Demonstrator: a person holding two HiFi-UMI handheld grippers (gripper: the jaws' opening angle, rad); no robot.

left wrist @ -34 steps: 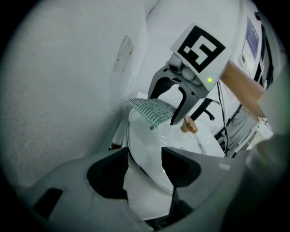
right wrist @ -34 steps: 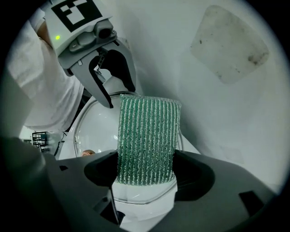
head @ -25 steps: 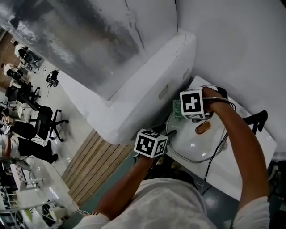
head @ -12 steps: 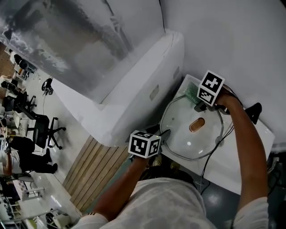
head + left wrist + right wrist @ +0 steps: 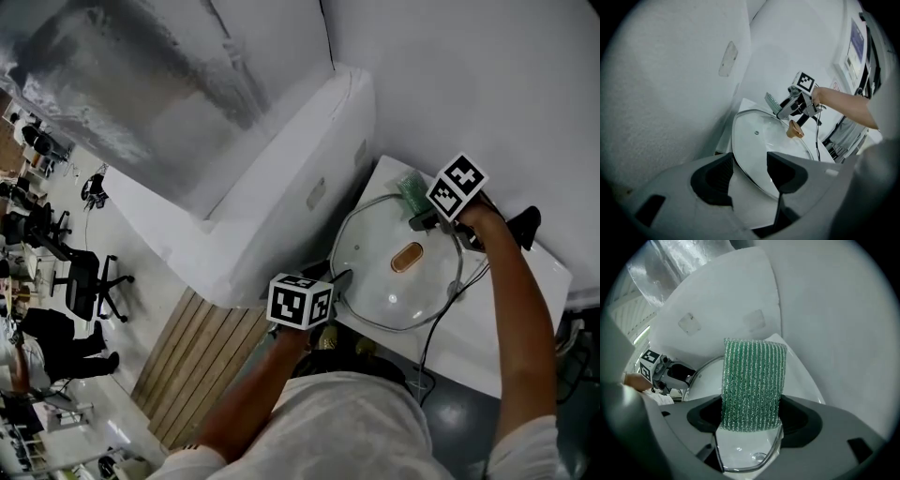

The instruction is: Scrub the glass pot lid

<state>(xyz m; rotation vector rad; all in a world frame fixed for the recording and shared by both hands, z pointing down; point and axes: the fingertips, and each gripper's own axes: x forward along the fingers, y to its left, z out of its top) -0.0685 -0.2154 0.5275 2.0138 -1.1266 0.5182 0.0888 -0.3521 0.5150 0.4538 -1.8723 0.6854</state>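
Sweeping from centre to the glass pot lid's [image 5: 398, 281] far rim, right gripper [image 5: 751, 423] clamps a green scouring pad [image 5: 752, 380]; left gripper [image 5: 749, 173], jaws apart, straddles the near rim. Scrubbing seems underway.

A white table [image 5: 377, 195] stood against a pale wall [image 5: 487, 84], its left edge beside a slanted white panel [image 5: 281, 202]. The glass pot lid [image 5: 384, 281] lay flat on it, dome up, brown handle [image 5: 406, 257] on top, near the front-left edge
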